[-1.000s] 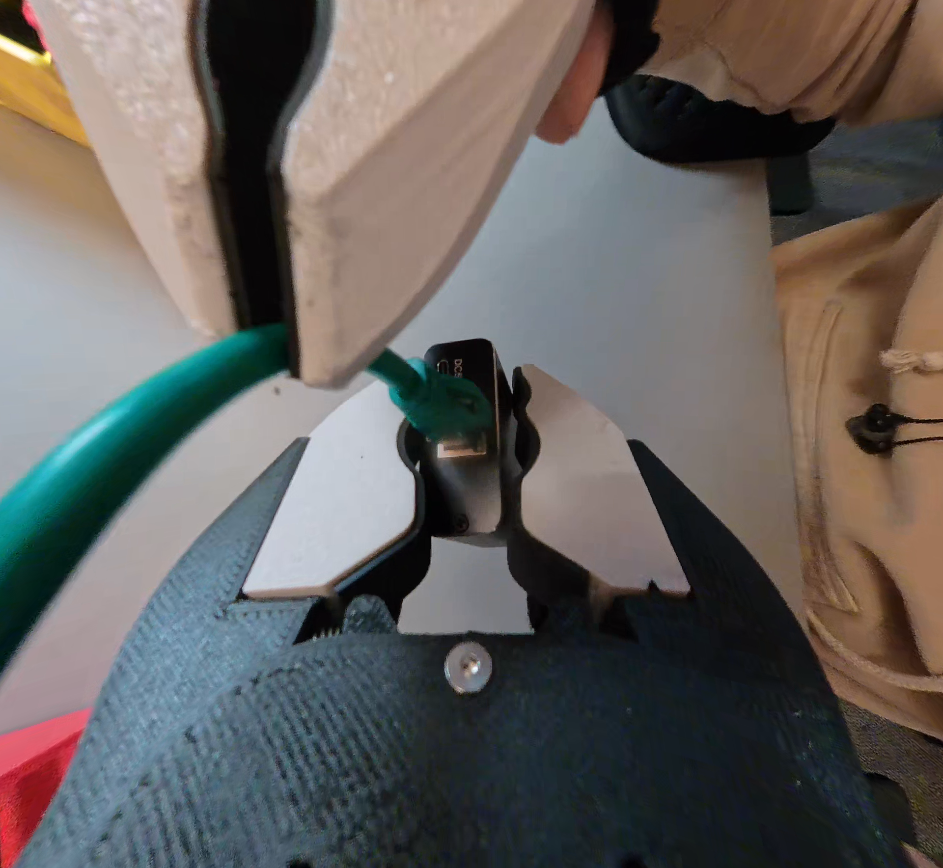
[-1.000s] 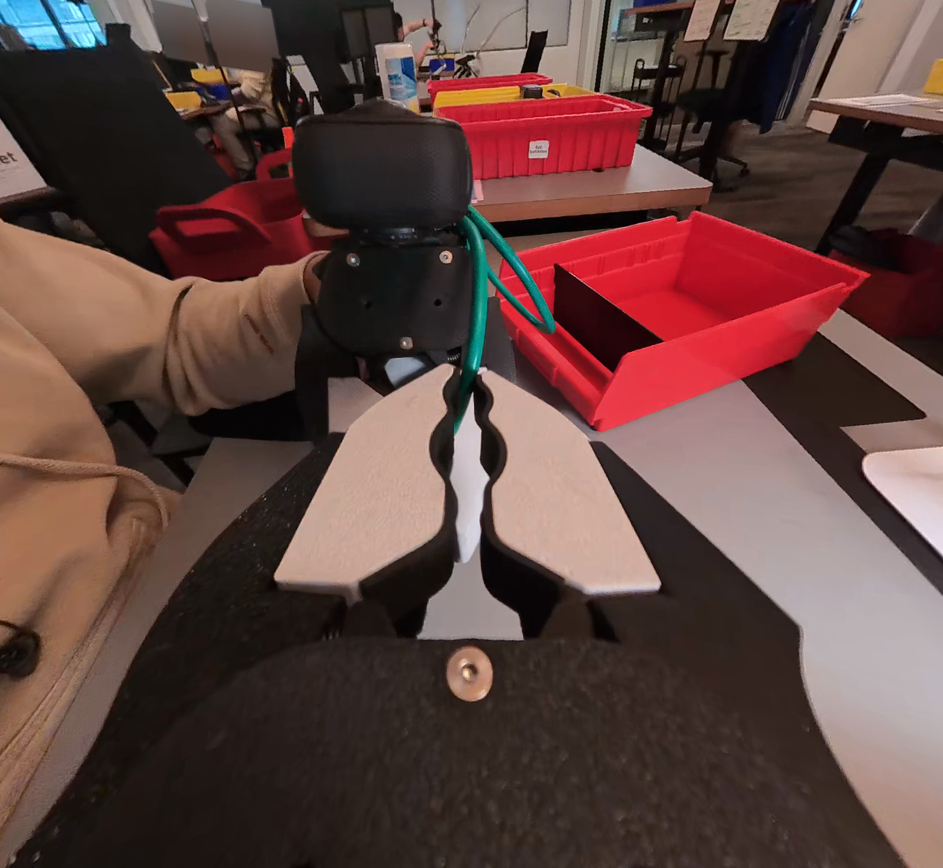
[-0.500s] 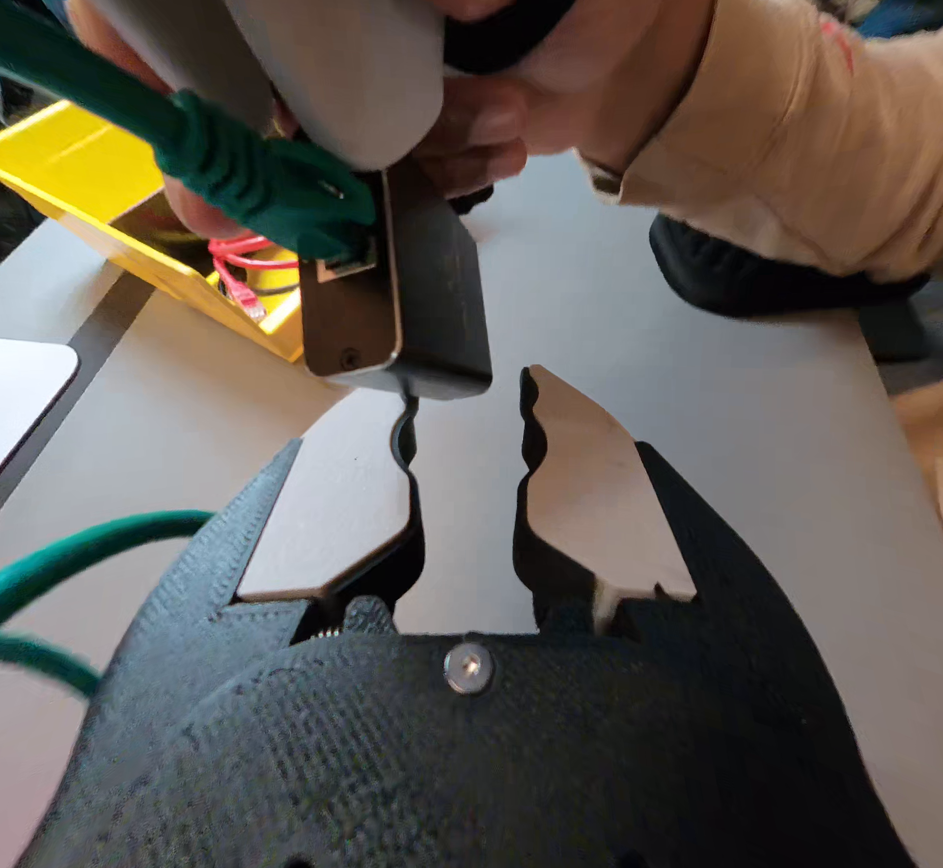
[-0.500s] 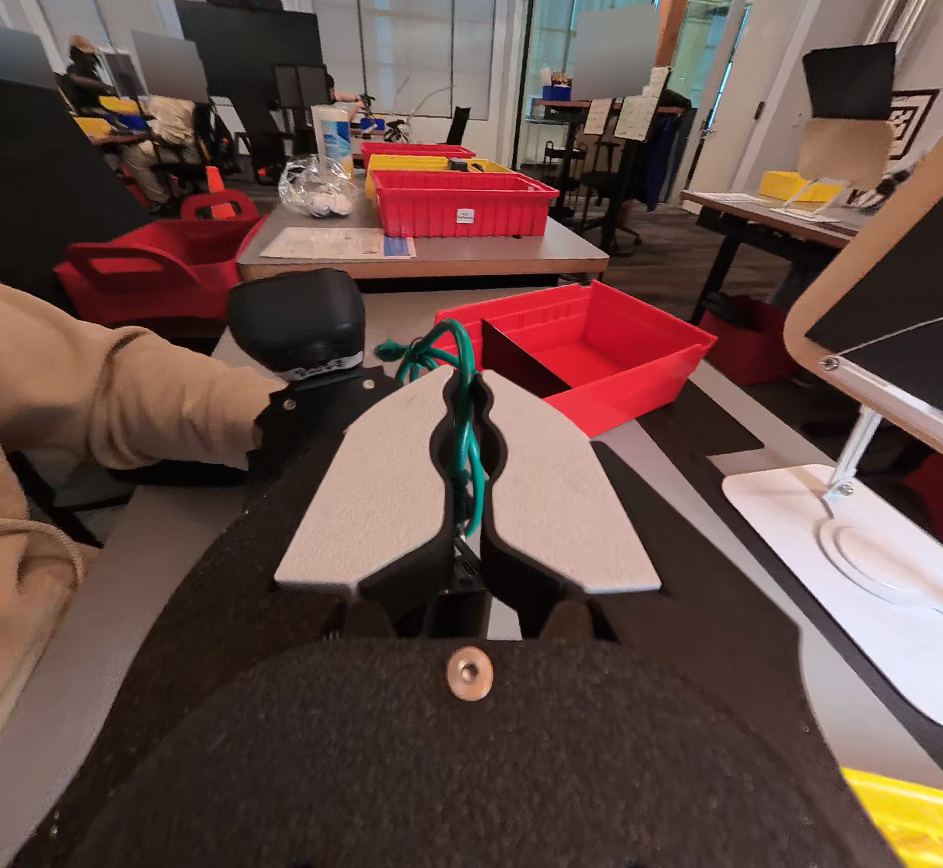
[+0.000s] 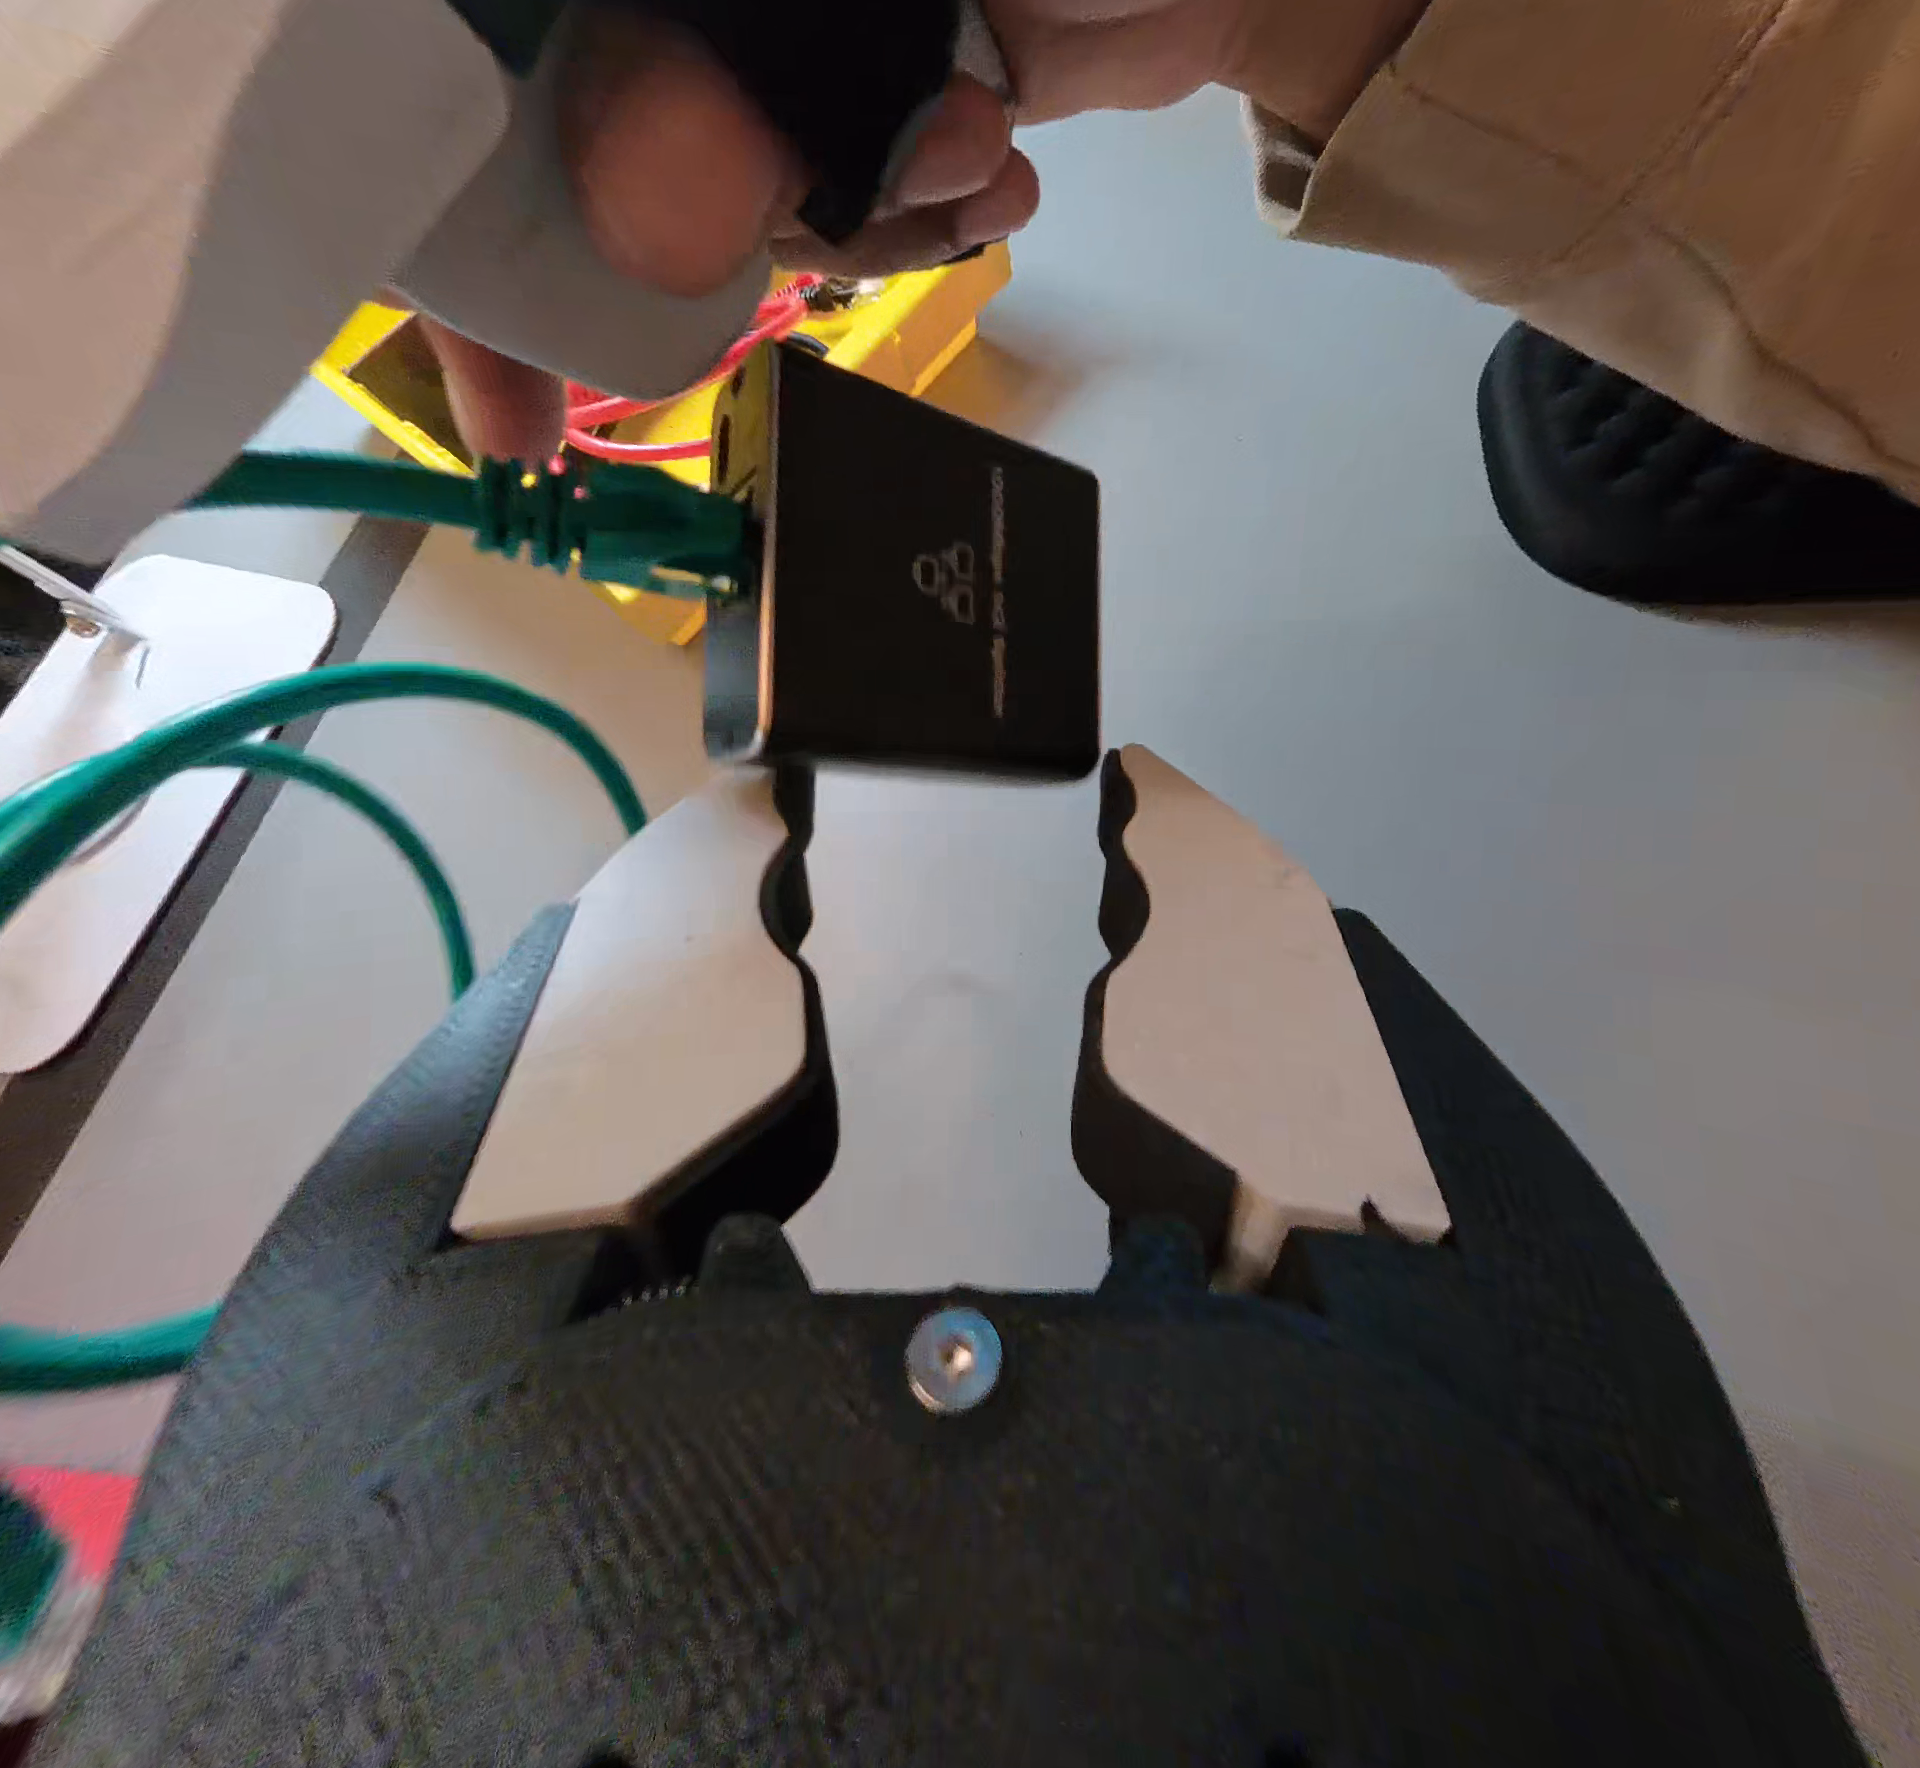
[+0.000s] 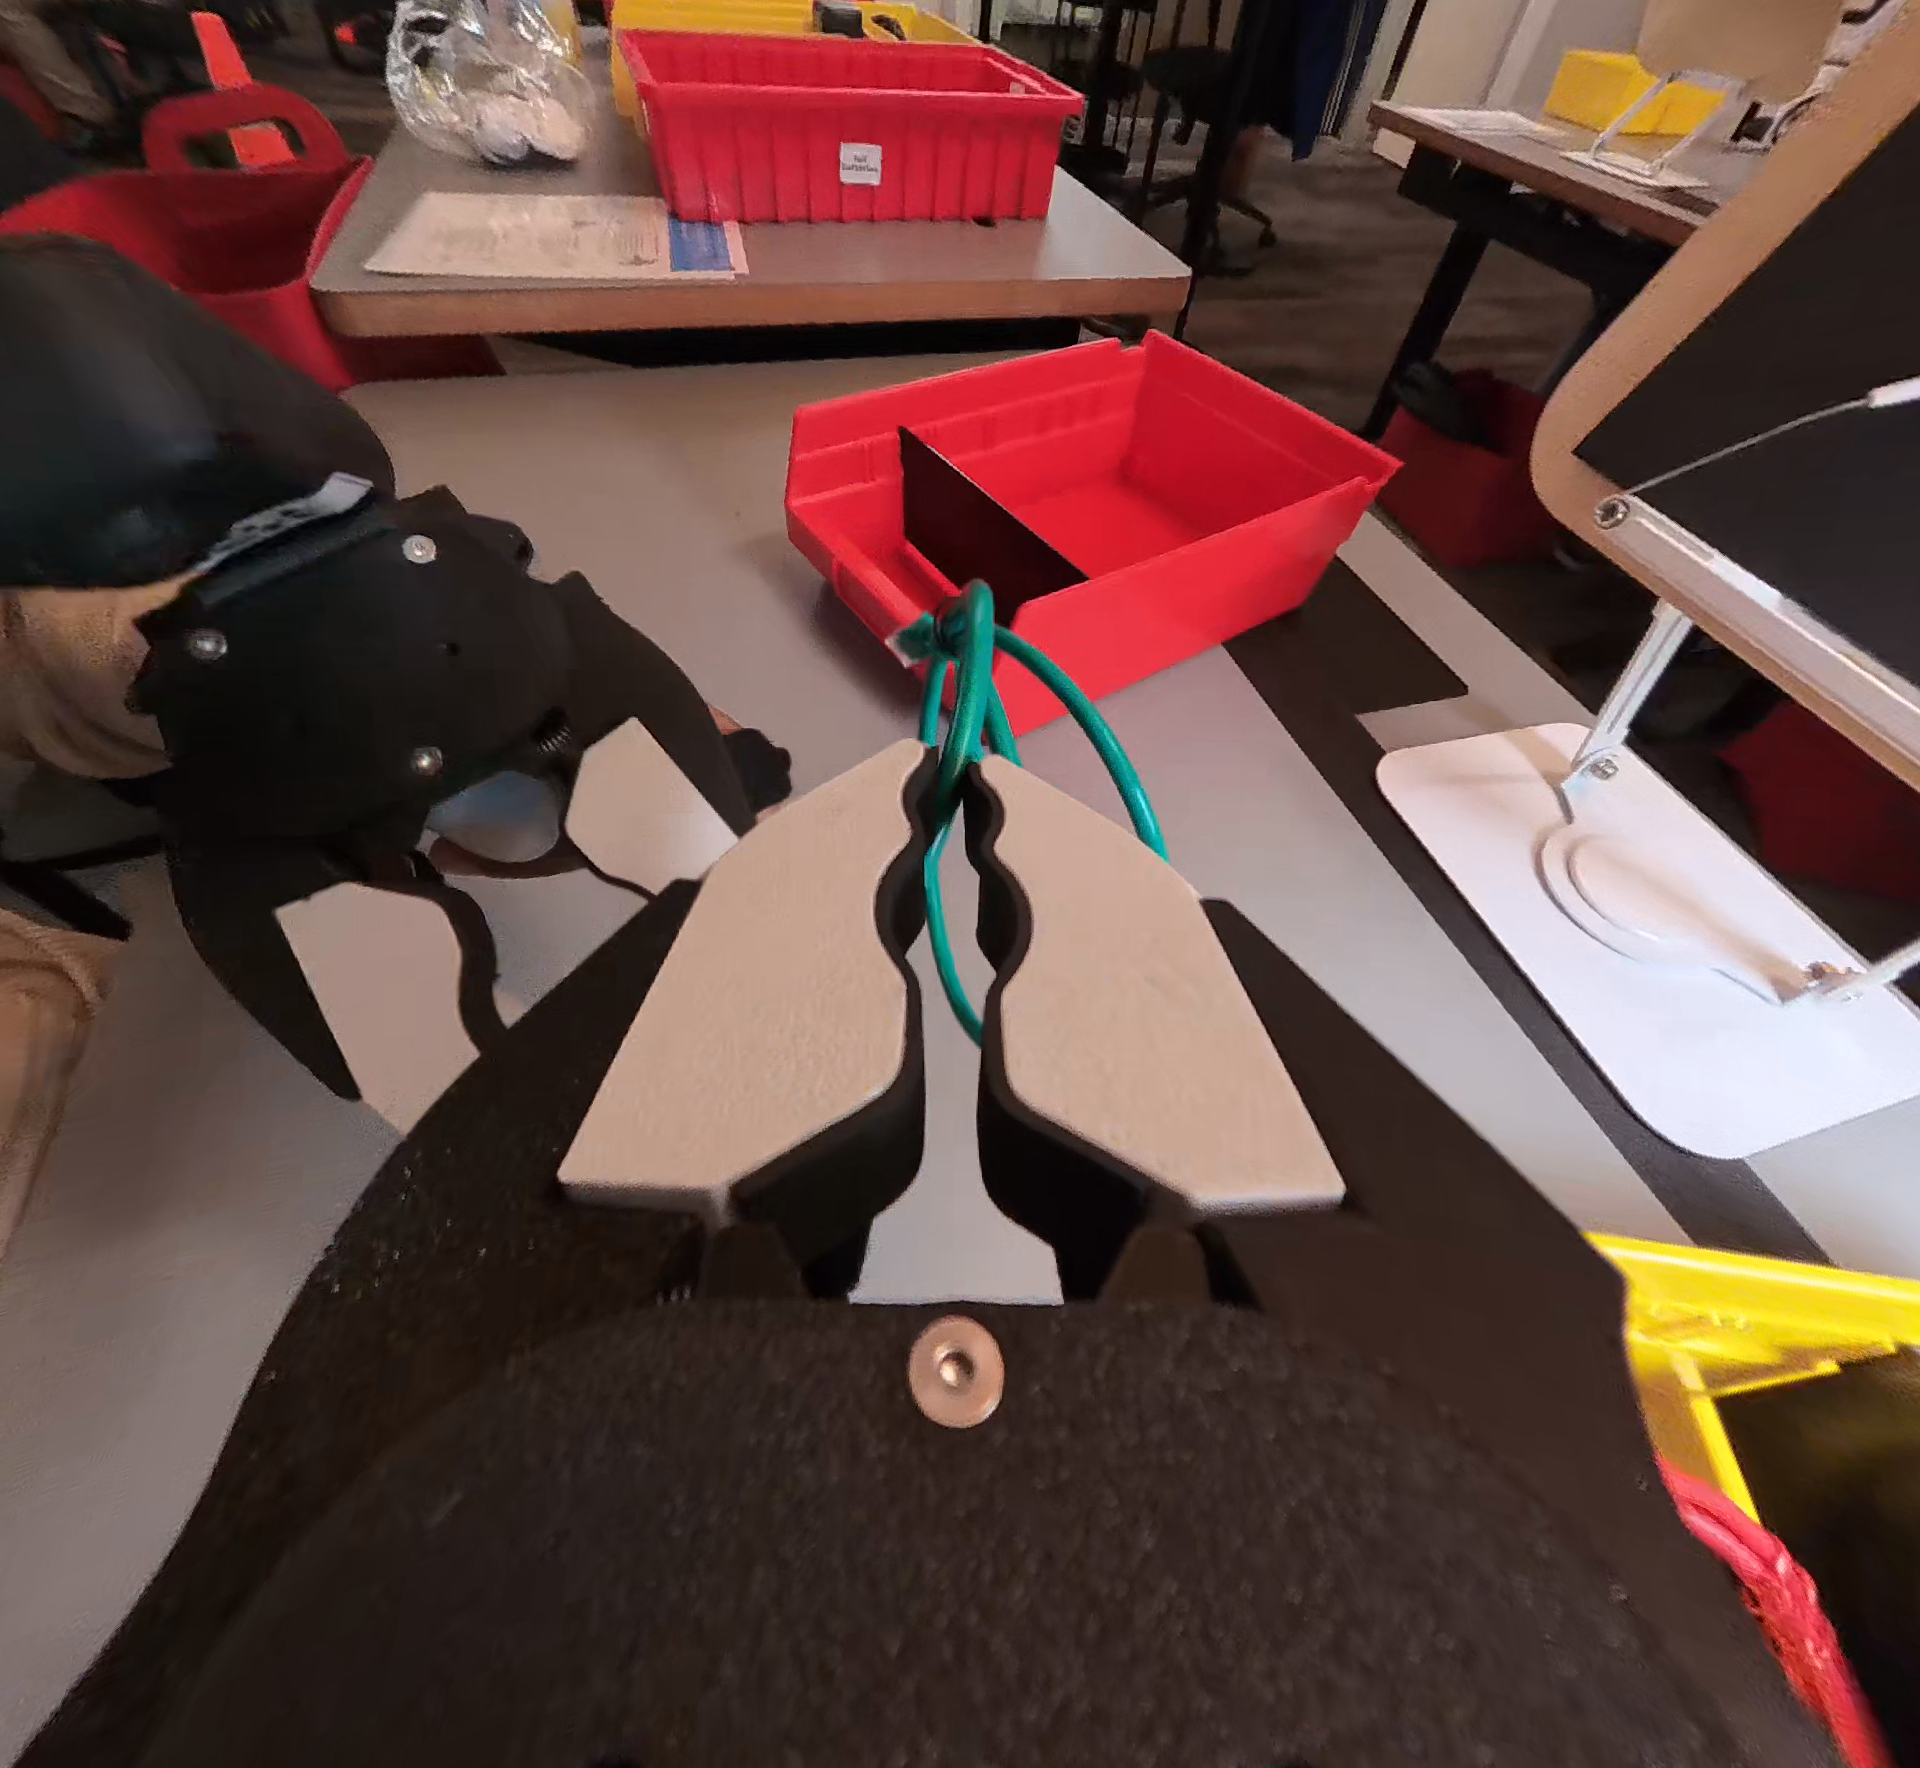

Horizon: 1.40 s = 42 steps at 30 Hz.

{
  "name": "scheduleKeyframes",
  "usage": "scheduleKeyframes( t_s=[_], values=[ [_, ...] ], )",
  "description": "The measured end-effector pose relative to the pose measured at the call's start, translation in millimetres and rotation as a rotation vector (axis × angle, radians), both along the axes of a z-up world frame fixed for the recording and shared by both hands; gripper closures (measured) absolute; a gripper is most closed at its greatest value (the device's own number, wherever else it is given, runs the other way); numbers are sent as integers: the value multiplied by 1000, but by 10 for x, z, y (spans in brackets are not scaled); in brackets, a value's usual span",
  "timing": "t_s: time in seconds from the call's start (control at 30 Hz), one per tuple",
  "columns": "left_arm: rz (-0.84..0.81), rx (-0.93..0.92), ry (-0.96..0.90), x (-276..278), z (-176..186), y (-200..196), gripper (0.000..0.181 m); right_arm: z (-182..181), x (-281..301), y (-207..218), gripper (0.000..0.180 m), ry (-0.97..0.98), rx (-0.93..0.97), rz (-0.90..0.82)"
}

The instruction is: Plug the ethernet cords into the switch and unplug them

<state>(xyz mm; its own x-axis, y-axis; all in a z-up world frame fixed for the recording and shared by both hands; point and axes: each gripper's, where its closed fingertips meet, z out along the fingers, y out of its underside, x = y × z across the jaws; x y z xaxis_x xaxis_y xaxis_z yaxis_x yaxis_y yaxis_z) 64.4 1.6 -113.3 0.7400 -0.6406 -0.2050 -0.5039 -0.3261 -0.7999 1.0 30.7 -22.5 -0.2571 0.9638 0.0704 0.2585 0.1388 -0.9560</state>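
The left gripper [image 5: 951,773] is held with jaws spread and empty, just below the black switch [image 5: 930,606], which hangs above the grey tabletop [image 5: 1351,783]. A green ethernet cord [image 5: 613,523] is seen plugged into the switch's side. The right gripper [image 6: 951,768] is clamped tight on the cord [image 6: 961,710]. A yellow bin [image 5: 914,316] is seen behind, a red bin [image 6: 1195,492] farther off.

Right of the switch [image 5: 935,617] the desk [image 5: 1351,783] is bare. Left of it, the green cord [image 5: 436,710] and yellow bin [image 5: 894,316] block the way.
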Motion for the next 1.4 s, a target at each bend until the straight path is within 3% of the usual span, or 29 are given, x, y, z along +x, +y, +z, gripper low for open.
scheduleKeyframes(
  t_s=[0.1,0.27,0.37,0.47,0.57,0.67,0.8,0.9,1.0,1.07,1.2,1.4],
  values=[
    [-31,-61,-152,49,58,-39,127,131,26,21,176,67,-47,-4],
    [-116,-184,-607,159,74,39,123,461,91,55,176,258,-58,-45],
    [-136,-68,-887,118,287,138,115,744,167,2,176,444,-175,-14],
    [-181,103,-1054,2,672,92,115,887,215,-58,176,589,-299,36],
    [-201,184,-1021,-40,851,57,125,913,191,-137,176,649,-375,86],
    [-213,233,-960,-111,894,20,154,907,168,-184,175,651,-379,101],
    [-237,174,-782,-314,927,-32,156,893,253,-77,176,618,-276,78],
    [-221,81,-762,-583,1042,-85,157,693,281,60,175,463,-223,91],
    [-188,33,-641,-723,993,-131,156,503,265,31,176,352,-288,175],
    [-190,5,-654,-757,1027,-170,156,427,239,-18,180,340,-325,219],
    [-198,-63,-614,-823,985,-246,156,304,105,-221,158,309,-347,280],
    [-225,-147,-549,-776,852,-328,156,-15,-108,-611,141,162,-286,343]
  ],
)
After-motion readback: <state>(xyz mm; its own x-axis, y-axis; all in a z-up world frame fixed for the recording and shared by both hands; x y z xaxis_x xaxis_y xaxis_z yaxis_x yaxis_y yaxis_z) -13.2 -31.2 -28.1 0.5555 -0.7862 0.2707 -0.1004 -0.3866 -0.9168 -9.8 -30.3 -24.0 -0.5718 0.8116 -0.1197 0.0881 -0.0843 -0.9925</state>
